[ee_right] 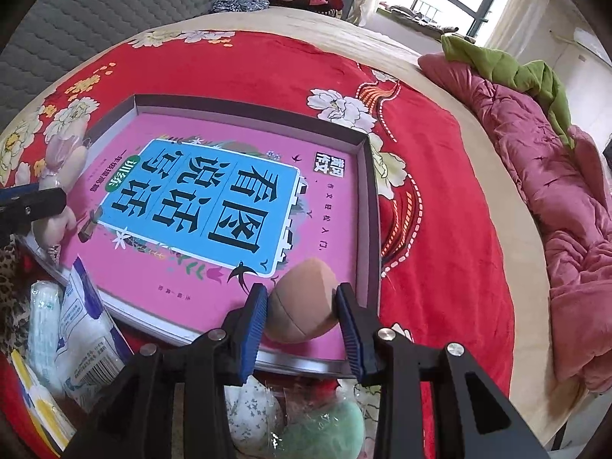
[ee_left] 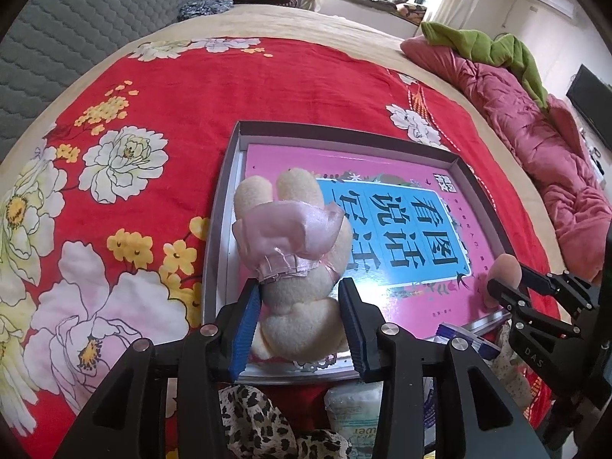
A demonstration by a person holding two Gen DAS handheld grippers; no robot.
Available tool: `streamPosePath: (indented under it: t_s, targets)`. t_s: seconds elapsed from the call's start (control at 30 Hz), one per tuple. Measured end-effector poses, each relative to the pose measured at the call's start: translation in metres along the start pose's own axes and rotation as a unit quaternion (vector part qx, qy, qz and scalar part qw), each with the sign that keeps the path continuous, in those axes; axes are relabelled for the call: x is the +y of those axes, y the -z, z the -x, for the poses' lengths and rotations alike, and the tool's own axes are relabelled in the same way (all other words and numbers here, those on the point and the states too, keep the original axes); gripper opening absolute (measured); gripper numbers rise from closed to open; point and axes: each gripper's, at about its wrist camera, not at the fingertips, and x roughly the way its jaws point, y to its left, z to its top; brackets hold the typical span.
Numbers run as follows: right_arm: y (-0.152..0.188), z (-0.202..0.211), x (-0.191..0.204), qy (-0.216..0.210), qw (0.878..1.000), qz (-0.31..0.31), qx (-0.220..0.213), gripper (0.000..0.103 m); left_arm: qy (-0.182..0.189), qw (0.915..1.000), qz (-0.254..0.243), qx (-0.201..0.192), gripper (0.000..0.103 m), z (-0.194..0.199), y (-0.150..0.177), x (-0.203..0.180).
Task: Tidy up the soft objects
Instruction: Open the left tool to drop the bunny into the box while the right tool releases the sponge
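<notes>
Both grippers are loaded, and both hang over the shallow box (ee_left: 346, 134) on the bed's red floral blanket (ee_left: 214, 88). The left gripper (ee_left: 302, 321) is partly closed, pads pressed into the lower body of a cream plush toy (ee_left: 294, 267) in a pink satin dress; the toy juts forward past the fingertips, over the box's left side. The squeeze looks light, probably just enough to carry it without crushing it. The right gripper (ee_right: 302, 321) is pinched around a tan makeup sponge (ee_right: 302, 302), which sits between the pads at the box's near right corner, just above the pink book cover (ee_right: 214, 199) lining the bottom. My read: the box is the collecting spot, and both items are about to go in. Below the right gripper, outside the box, more soft things wait: a green sponge (ee_right: 325, 432), a pale patterned ball (ee_right: 254, 413) and tissue packs (ee_right: 82, 348).
</notes>
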Motion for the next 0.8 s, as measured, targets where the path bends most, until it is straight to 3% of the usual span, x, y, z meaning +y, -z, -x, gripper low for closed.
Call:
streamPosePath:
  t_s: [0.4,0.5,0.67,0.8]
  targets:
    - [0.002,0.004,-0.002,0.028,1.0,-0.004,-0.009,0.045,0.011,0.9999,-0.007,0.007,0.051,-0.001,-0.001,-0.002]
    - [0.004,0.006,-0.005,0.025,1.0,-0.011,-0.009,0.046,0.012,0.9998,-0.012,0.006,0.062,0.0,0.0,-0.003]
    - [0.008,0.008,-0.006,0.024,1.0,-0.017,-0.006,0.049,0.01,0.9999,-0.006,0.005,0.063,0.005,0.0,0.004]
    - [0.01,0.012,-0.007,0.02,1.0,-0.017,-0.009,0.055,0.041,0.9991,0.007,0.009,0.065,0.008,0.001,0.011]
